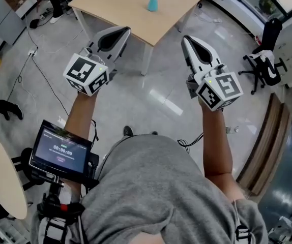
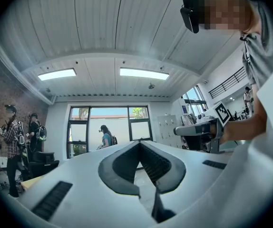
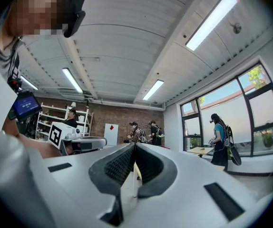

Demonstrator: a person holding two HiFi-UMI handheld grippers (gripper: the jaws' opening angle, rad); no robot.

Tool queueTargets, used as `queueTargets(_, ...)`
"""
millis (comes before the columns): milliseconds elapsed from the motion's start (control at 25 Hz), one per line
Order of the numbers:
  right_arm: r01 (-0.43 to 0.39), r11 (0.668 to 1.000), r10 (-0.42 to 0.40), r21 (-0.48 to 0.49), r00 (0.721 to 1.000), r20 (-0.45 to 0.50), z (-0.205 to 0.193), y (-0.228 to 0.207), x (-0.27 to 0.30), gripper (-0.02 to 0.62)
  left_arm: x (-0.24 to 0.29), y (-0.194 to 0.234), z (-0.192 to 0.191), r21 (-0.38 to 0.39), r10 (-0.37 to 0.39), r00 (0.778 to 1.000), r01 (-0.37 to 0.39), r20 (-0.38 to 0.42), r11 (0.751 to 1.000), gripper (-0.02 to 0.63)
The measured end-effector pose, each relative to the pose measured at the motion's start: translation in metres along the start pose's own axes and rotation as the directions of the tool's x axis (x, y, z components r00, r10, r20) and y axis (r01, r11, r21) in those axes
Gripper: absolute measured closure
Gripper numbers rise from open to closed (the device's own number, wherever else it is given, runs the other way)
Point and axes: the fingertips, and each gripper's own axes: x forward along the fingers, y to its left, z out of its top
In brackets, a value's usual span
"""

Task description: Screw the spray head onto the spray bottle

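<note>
A small teal spray bottle (image 1: 153, 2) stands on the light wooden table (image 1: 125, 9) at the top of the head view; its top is too small to make out. Both grippers are held up in the air well short of the table, over the floor. My left gripper (image 1: 125, 30) is shut with nothing in it, its jaws meeting at the tip (image 2: 139, 143). My right gripper (image 1: 185, 38) is also shut and empty (image 3: 134, 145). Each gripper shows in the other's view: the right gripper (image 2: 200, 129) and the left gripper (image 3: 77, 141).
A black and white office chair (image 1: 265, 67) stands at the right. A screen on a stand (image 1: 59, 149) and a round white table (image 1: 1, 177) are at the lower left. Cables lie on the floor (image 1: 39, 70). Several people (image 3: 136, 133) stand around the room.
</note>
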Motion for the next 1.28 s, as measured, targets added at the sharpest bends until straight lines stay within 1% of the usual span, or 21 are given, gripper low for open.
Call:
queueTargets(80,0.004,0.999,-0.005,0.037,1.0,0.024,0.002,-0.004,-0.002,0.589,0.001,-0.001,0.0,-0.002,-0.001,1.0,0.001,-0.001,1.0,0.601)
queueTargets(240,0.0,0.999,-0.002,0.046,0.999,0.035,0.003,0.0,0.001,0.588,-0.003,0.001,-0.001,-0.006,-0.005,1.0,0.005,-0.003,1.0,0.603)
queueTargets(440,0.014,0.999,-0.015,0.036,1.0,0.021,-0.001,0.022,0.031,0.588,-0.023,0.03,-0.008,-0.022,-0.023,1.0,0.023,0.001,0.999,0.601)
queueTargets(800,0.059,0.998,-0.06,0.018,0.998,0.006,-0.005,0.017,0.068,0.588,-0.014,0.069,-0.018,-0.047,-0.06,0.998,0.061,0.013,0.997,0.601)
queueTargets(1040,0.068,0.998,-0.067,0.019,0.998,-0.011,-0.017,-0.007,0.084,0.588,0.007,0.084,-0.037,-0.075,-0.072,0.997,0.072,0.002,0.995,0.601)
queueTargets(1280,0.058,0.997,-0.057,0.042,0.998,-0.027,-0.037,-0.056,0.112,0.588,0.05,0.11,-0.065,-0.092,-0.053,0.998,0.05,-0.028,0.995,0.601)
